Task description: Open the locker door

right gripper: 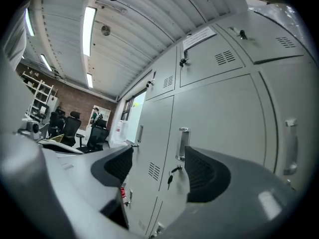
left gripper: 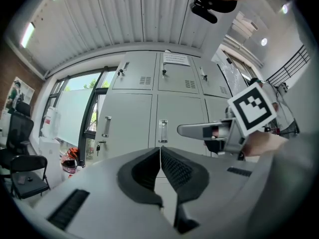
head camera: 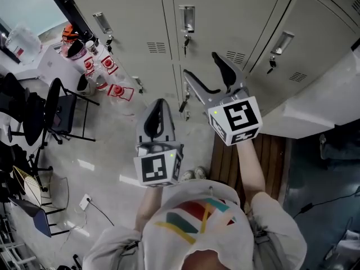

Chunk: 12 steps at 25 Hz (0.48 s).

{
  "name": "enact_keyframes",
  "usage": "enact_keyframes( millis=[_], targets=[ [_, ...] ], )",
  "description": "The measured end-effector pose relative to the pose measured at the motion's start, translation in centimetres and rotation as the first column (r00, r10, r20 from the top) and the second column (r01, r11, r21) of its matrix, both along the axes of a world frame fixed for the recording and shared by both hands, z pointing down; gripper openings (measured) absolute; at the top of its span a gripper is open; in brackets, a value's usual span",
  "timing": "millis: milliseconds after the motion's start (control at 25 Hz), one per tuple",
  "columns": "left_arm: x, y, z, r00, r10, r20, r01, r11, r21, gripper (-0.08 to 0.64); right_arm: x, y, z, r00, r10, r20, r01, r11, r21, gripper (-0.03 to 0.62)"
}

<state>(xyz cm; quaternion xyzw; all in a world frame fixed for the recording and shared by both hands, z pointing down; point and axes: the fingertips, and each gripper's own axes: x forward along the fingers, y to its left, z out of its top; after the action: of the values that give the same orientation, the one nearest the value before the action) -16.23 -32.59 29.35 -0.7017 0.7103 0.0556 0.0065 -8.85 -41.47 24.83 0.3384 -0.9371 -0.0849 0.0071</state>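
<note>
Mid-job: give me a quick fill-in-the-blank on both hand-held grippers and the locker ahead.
1. The right hand-held gripper has its jaws ____.
2. The left hand-held gripper is shut, holding ____.
3. A ____ dangles just below the door handle.
4. The locker door facing the right hand-held gripper is ____.
Missing words: open; nothing; key; shut.

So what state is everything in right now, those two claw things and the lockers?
Left gripper, shut, nothing held.
Right gripper, open, empty, facing a locker handle.
Locker doors, all in view closed.
Key, hanging in its lock.
</note>
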Motion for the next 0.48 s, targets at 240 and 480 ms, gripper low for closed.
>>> enact_keyframes(
  millis=[240, 480],
  targets=[
    [-2.6, 1.0, 0.6, 0.998, -0.053, -0.014, 0.053, 0.999, -0.002, 0.017, -3.9, -6.2, -1.9, 0.998, -0.035, 0.056, 0.041, 0.994, -0.106, 0.325],
    [-4.9, 1.9, 1.5, 0.994, -0.105, -0.028, 0.104, 0.994, -0.020, 0.017, -6.8, -9.6, -2.1, 1.000, -0.007, 0.020, 0.010, 0.990, -0.138, 0.327]
  ],
)
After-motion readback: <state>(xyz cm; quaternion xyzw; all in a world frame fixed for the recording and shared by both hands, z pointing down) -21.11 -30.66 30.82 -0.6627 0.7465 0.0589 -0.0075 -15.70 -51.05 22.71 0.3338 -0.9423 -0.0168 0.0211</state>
